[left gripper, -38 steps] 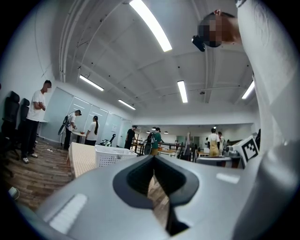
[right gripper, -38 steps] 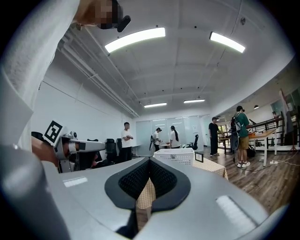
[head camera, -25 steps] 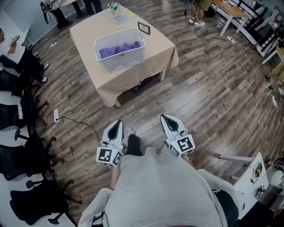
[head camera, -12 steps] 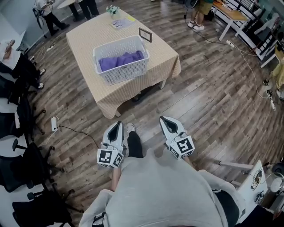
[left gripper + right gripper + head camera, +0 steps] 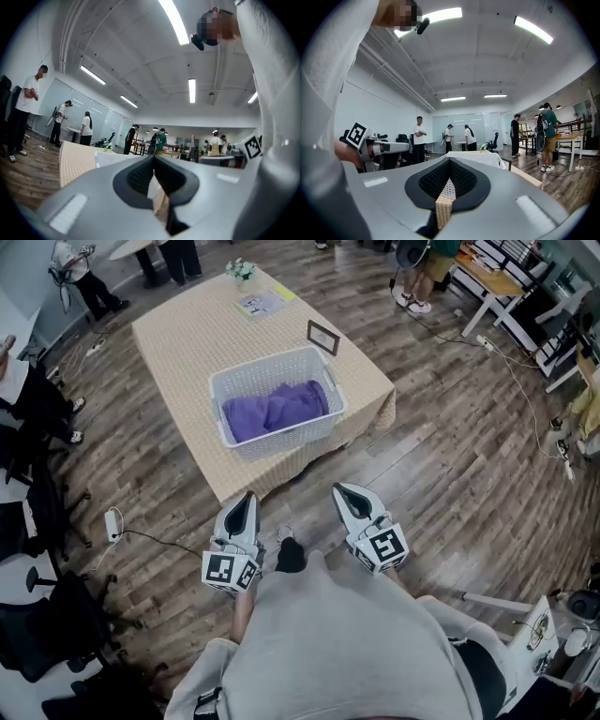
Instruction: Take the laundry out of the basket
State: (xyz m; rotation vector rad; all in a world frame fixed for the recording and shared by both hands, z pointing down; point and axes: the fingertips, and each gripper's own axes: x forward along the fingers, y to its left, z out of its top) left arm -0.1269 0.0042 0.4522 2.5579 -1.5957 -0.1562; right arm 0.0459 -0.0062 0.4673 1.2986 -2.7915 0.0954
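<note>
Both jaws closed, nothing between them: left gripper (image 5: pixel 246 495), right gripper (image 5: pixel 339 488), low over wood plank floor (image 5: pixel 450 456), short of tabletop. Ahead: one white plastic lattice basket (image 5: pixel 281 442) on beige checked tabletop (image 5: pixel 187 334), purple laundry (image 5: pixel 277 411) heaped inside. One small dark picture frame (image 5: pixel 323 336) just beyond; print unreadable.

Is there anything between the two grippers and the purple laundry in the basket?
Nothing visible: only floor and the table edge lie between the left gripper, the right gripper and the laundry. The basket is open on top.
</note>
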